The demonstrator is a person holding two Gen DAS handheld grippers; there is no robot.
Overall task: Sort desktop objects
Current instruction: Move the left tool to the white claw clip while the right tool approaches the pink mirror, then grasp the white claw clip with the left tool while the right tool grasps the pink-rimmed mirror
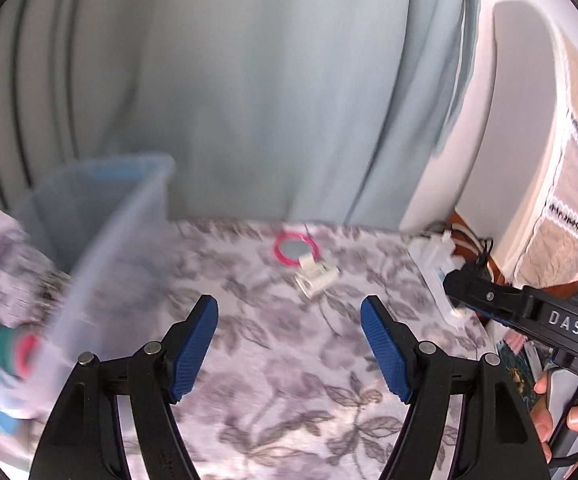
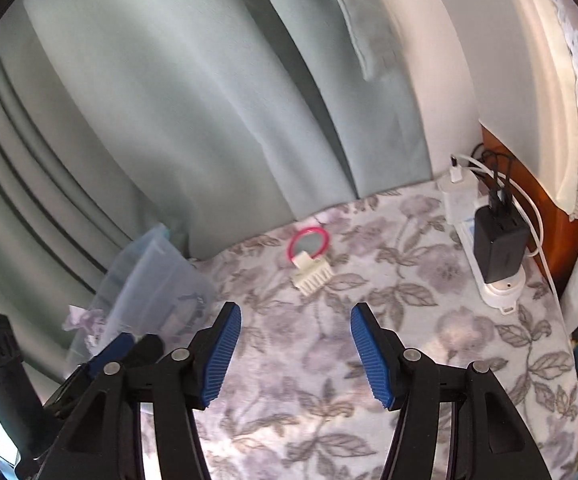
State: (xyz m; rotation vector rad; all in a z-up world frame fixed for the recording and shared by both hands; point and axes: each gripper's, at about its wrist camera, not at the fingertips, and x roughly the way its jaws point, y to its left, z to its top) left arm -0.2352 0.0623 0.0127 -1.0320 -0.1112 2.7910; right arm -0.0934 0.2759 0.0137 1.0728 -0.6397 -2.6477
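Left gripper [image 1: 289, 344] open and empty, right gripper [image 2: 295, 354] likewise, over flowered cloth [image 2: 329, 360], white comb [image 2: 312, 275] at twelve o'clock, long axis slanting, teeth toward five o'clock, touching pink ring [image 2: 309, 246] beyond, clear bin [image 1: 101, 248] at ten o'clock.

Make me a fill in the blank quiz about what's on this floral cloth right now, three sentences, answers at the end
1. The ring lying near the curtain is ____ in colour.
2. The white comb attachment lies ____ the ring, on its near side.
3. Both the left gripper and the right gripper have their blue fingers ____, holding nothing.

Missing words: pink; touching; open
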